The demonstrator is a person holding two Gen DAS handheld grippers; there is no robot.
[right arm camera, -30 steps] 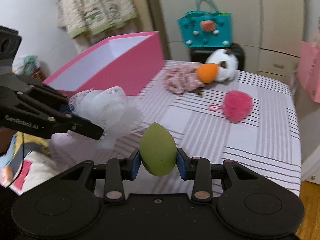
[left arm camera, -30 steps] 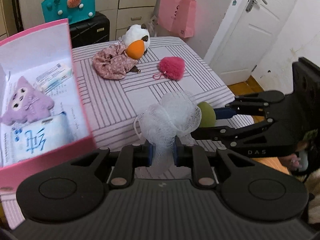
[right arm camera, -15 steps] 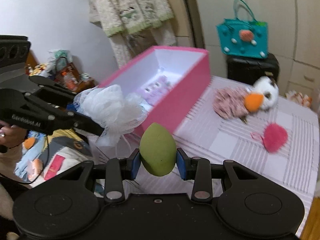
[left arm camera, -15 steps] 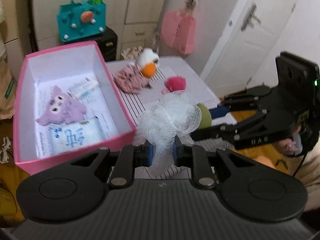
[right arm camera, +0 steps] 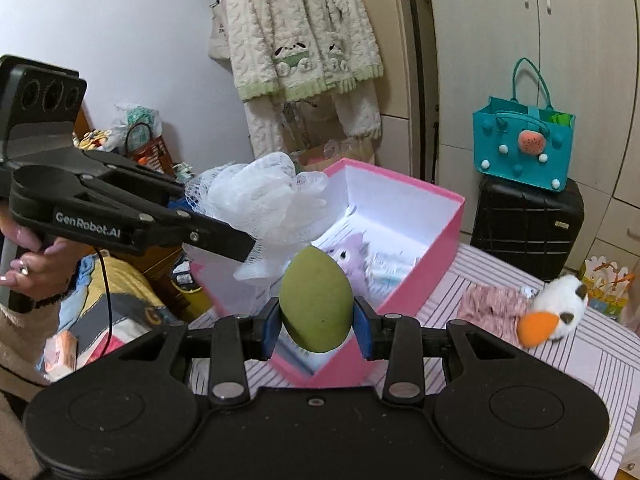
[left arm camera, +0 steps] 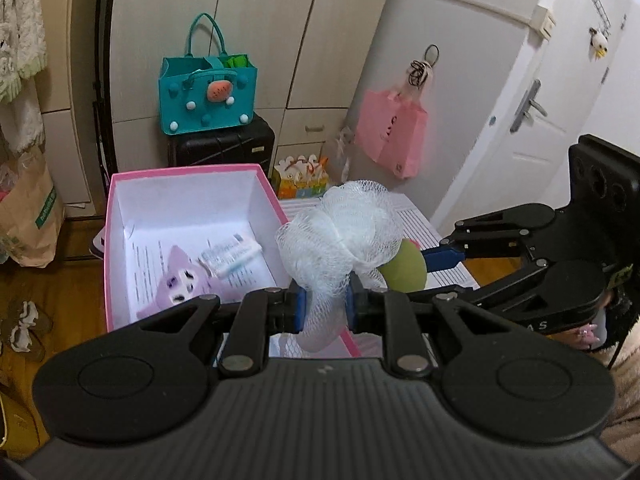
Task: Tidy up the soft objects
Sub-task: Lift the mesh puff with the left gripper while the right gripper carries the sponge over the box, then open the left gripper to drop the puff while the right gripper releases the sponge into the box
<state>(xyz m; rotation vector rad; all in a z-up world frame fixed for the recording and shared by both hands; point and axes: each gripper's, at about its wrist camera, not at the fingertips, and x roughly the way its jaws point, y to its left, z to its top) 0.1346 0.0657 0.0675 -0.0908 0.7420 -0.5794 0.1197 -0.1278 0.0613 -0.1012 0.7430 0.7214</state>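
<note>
1. White mesh bath puff [left arm camera: 340, 236] being pinched between the blue pads of the left gripper [left arm camera: 323, 307], jaws narrow, squeezing the netting, the bulk billowing above the fingertips; hanging in the air over the near right corner of the pink box [left arm camera: 120, 216].
2. Green egg-shaped sponge [right arm camera: 316, 300] sitting clamped between the pads of the right gripper [right arm camera: 316, 327], jaws partly closed on its sides, pointed end up, hanging above the near corner of the box.
3. Puff and sponge being held just beside each other, touching or nearly so in the left wrist view; contact hard to confirm.
4. Inside the box: lilac plush [left arm camera: 180, 280] lying on the white floor, a tissue packet [left arm camera: 230, 254] lying just beside it, printed paper lining the bottom.
5. Box standing at the edge of the striped table [right arm camera: 560, 360].
6. Lying on the table, well apart from the grippers: duck plush [right arm camera: 556, 312] with orange beak, touching a pink floral fabric piece [right arm camera: 488, 304].
7. Behind: teal felt bag [right arm camera: 520, 152] resting on a black suitcase [right arm camera: 528, 232]; pink bag [left arm camera: 390, 132] hanging from the wall; fluffy cream robe [right arm camera: 300, 28] hanging up.
8. Person's hand [right arm camera: 36, 268] gripping the left gripper's handle.
</note>
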